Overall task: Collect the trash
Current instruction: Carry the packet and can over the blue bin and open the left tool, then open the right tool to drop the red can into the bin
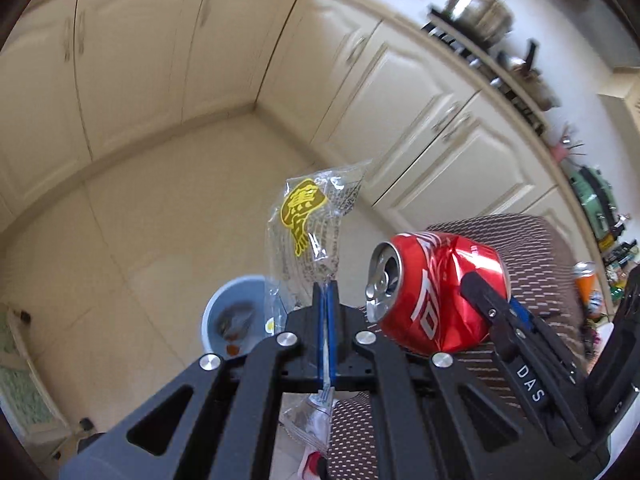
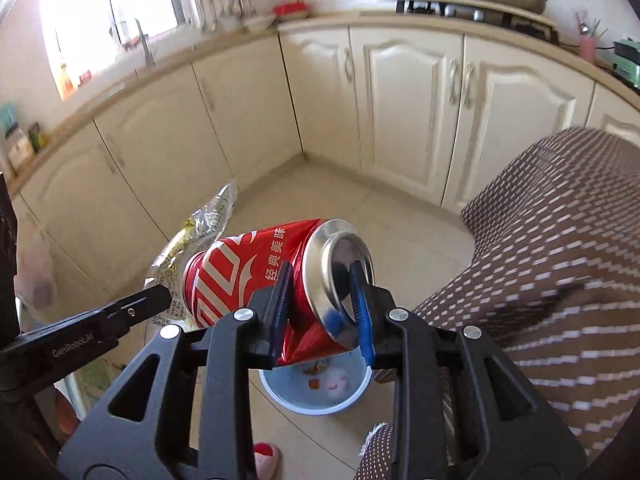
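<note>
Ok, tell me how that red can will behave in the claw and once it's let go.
The red can is already dented and creased, so it probably crushes further under a firm squeeze. Its opening is popped, so it is likely empty and light. The right claw pinches only its base end; the smooth metal may slip or pivot there. Released, it should drop toward the blue bin.

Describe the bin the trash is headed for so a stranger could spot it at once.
Start from the corner where the cream kitchen cabinets meet, then come forward over the pale tiled floor to the edge of the brown dotted tablecloth. There, below the crushed red can in the right gripper, stands a small round light-blue bin. It is the only open container on the floor, with scraps inside.
</note>
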The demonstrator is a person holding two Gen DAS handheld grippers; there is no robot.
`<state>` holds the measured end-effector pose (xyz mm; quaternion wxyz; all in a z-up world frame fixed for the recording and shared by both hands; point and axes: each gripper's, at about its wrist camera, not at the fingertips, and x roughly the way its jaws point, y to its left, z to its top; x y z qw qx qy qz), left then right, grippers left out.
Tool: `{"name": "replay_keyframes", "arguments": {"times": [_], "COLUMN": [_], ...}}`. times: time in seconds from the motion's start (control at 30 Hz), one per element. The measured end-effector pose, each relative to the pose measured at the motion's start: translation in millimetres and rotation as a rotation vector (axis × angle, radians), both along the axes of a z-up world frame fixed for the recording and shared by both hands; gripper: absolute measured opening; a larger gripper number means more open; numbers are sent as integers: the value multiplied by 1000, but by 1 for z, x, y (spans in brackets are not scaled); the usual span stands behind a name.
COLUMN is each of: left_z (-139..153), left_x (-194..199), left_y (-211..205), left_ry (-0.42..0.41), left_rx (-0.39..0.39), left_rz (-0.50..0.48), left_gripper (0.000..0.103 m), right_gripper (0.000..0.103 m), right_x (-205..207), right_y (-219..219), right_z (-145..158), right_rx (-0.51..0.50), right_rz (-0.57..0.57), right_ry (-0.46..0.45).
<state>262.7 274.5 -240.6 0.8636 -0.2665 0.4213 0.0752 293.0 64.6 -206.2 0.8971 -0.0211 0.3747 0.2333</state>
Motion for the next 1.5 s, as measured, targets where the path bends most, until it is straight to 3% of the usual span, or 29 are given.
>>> {"name": "replay_keyframes", "arguments": {"times": [0.2,0.47,0.57,0.6,0.63,0.7,1.03,1.5], "left_z": [-61,-121,-134,-139,-142,-147,-149,-143], "left_x": [29,68,78,80,77,77,57,52], "left_y": [12,4,2,2,2,4,25,33], "left_ry": [119,233,264,276,283,292,333,339], "left_rx": [-30,-85,-90,-91,-93,-95,-70,-59], "left_rz": [-4,-56,-71,-74,-72,-67,22,27], "left_gripper": [2,4,10,18,32,39,41,41], "right_gripper": [29,29,29,29,29,29,29,30], "right_x": [29,60,67,70,72,75,81,79], "right_y": [13,9,6,5,6,6,21,49], "right_z": [-57,-102,-111,-115,-118,-124,-145,-159], "right_rx": [-75,-122,-122,-125,-127,-127,-145,-136], "right_rz": [-17,-48,-57,-60,-63,-65,-31,23], "right_ry": [82,153,171,178,182,195,233,278]}}
